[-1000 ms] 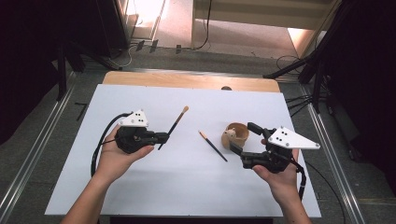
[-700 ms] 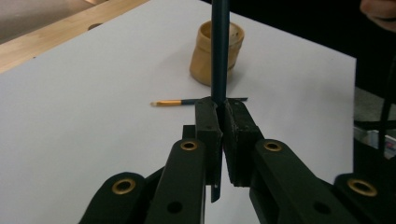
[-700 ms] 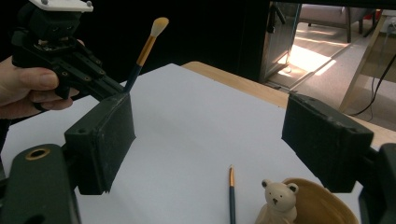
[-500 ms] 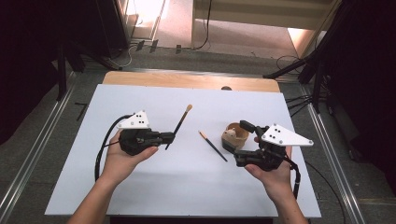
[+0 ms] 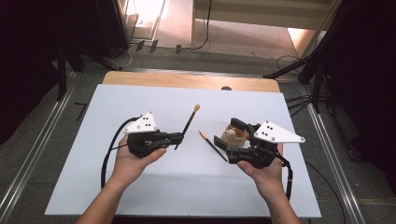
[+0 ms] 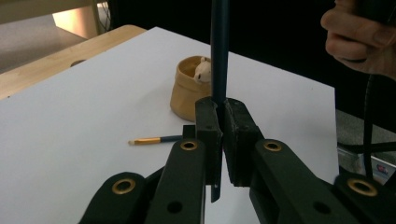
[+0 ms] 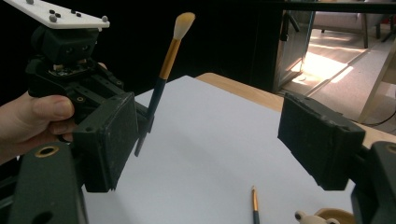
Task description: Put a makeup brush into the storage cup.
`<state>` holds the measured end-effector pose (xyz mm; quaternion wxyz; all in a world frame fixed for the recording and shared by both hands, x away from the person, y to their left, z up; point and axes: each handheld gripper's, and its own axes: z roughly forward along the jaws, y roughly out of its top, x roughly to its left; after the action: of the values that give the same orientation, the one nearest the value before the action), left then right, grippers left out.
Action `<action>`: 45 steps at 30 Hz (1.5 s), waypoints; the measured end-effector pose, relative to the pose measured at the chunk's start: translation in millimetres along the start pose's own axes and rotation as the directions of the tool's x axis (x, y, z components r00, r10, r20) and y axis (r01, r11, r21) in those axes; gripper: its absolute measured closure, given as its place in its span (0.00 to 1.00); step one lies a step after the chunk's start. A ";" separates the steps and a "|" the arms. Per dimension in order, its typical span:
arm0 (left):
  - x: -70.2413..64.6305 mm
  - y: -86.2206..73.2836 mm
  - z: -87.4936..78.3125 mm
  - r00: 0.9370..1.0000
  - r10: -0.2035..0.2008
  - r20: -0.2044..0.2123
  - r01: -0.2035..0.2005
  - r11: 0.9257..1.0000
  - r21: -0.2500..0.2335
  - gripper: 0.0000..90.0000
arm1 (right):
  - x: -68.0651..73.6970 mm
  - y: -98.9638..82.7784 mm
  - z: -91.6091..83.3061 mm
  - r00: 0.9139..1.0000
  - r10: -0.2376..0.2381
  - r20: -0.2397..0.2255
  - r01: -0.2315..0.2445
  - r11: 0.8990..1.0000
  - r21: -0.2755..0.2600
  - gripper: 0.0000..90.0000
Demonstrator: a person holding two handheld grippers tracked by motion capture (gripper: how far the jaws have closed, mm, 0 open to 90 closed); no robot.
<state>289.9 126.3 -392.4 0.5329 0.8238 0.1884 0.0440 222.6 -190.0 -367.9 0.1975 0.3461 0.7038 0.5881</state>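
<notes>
A big white sheet (image 5: 177, 186) is spread over the wooden table (image 5: 187, 80).

The left hand-held gripper (image 5: 175, 137) is held over the left middle of the sheet. Its jaws are closed tight on the dark handle of a long brush (image 5: 189, 123), which is lifted off the sheet. The soft pale tip is pointed toward the far side, and a short bit of handle is left sticking out below the jaws.

The right hand-held gripper (image 5: 228, 133) is held at the right, with its jaws wide apart and nothing gripped between them. They have just been closing a little. A small tan pot (image 6: 189, 88) is seen right by these jaws, with a little pale animal figure (image 6: 203, 70) tucked inside.

A thin brush (image 5: 212, 146) with a gold band is lying flat on the sheet, between the two hand-held grippers and just left of the pot.
</notes>
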 end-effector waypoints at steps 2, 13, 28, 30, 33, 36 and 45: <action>-2.3 0.6 2.4 1.000 -0.003 0.004 0.003 1.000 -0.019 0.96 | 0.6 0.0 1.8 1.000 0.001 -0.003 -0.001 1.000 -0.002 0.23; -10.0 2.5 15.6 0.999 0.002 0.043 0.002 0.997 -0.081 0.96 | 5.3 0.7 10.3 1.000 0.020 -0.024 -0.020 1.000 -0.019 0.27; -20.3 3.6 27.9 0.998 0.009 0.062 0.000 0.990 -0.142 0.96 | 10.0 -0.7 22.0 0.997 0.039 -0.067 -0.041 0.999 -0.028 0.37; -21.3 3.4 29.7 0.998 0.010 0.068 0.000 0.990 -0.144 0.96 | 10.7 -0.8 23.1 0.997 0.042 -0.070 -0.044 0.999 -0.028 0.39; -23.3 3.2 31.7 0.998 0.010 0.067 0.000 0.989 -0.147 0.96 | 11.2 -0.8 24.4 0.997 0.047 -0.066 -0.049 0.998 -0.038 0.44; -25.4 2.9 33.7 0.998 0.018 0.065 -0.007 0.987 -0.159 0.96 | 10.8 -0.8 25.9 0.996 0.063 -0.070 -0.066 0.997 -0.042 0.46; -27.8 1.7 36.3 0.998 0.017 0.058 -0.006 0.984 -0.180 0.96 | 10.8 -3.0 26.9 0.990 0.091 -0.111 -0.099 0.992 -0.072 0.64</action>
<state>274.5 84.5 -402.8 0.6101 0.7744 0.1629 0.0393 232.9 -163.9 -375.5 0.1444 0.3392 0.6729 0.6413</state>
